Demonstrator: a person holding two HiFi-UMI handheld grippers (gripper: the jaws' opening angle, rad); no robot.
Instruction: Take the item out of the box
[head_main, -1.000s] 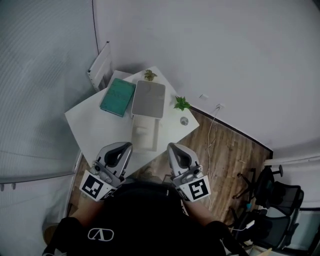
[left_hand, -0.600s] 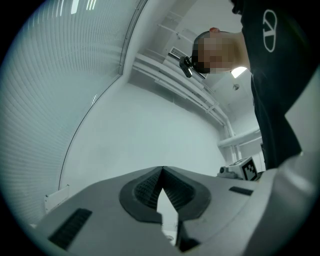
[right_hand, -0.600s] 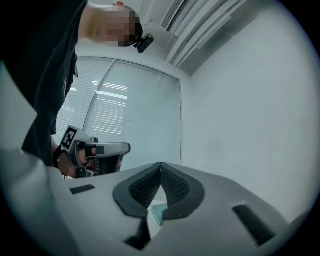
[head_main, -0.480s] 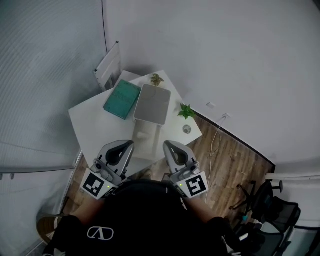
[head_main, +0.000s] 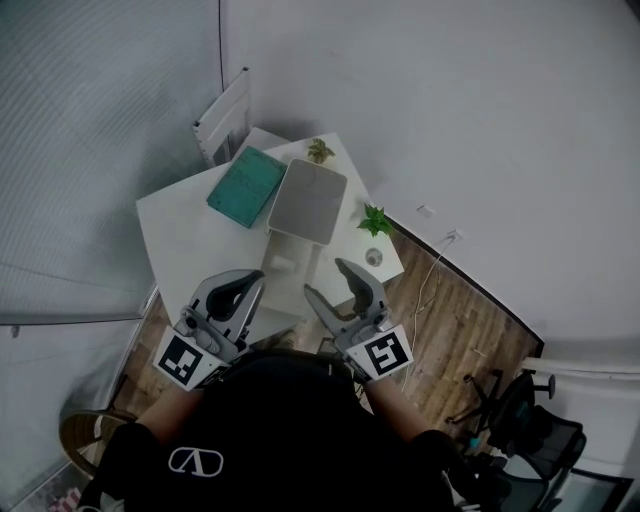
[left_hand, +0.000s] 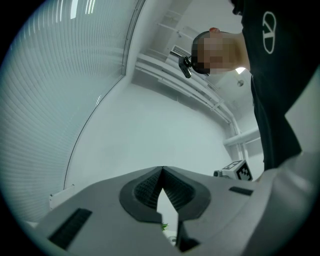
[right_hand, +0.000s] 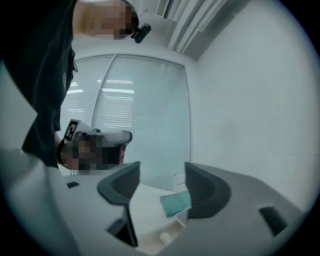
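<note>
Left hand-held gripper (head_main: 243, 287) has its tips pressed together with nothing in them. Right hand-held gripper (head_main: 327, 280) is spreading its jaws right now, and there's nothing between those either. Both hang over the near edge of the worktop (head_main: 180, 240), not touching anything. The box (head_main: 303, 262) sits open at 12 o'clock from them, lid (head_main: 308, 200) at its far end. The item (head_main: 284, 263) lies inside (pale, hard to make out). Book (head_main: 247, 187) at 11 o'clock of the box, plant (head_main: 375, 220) at 2 o'clock
</note>
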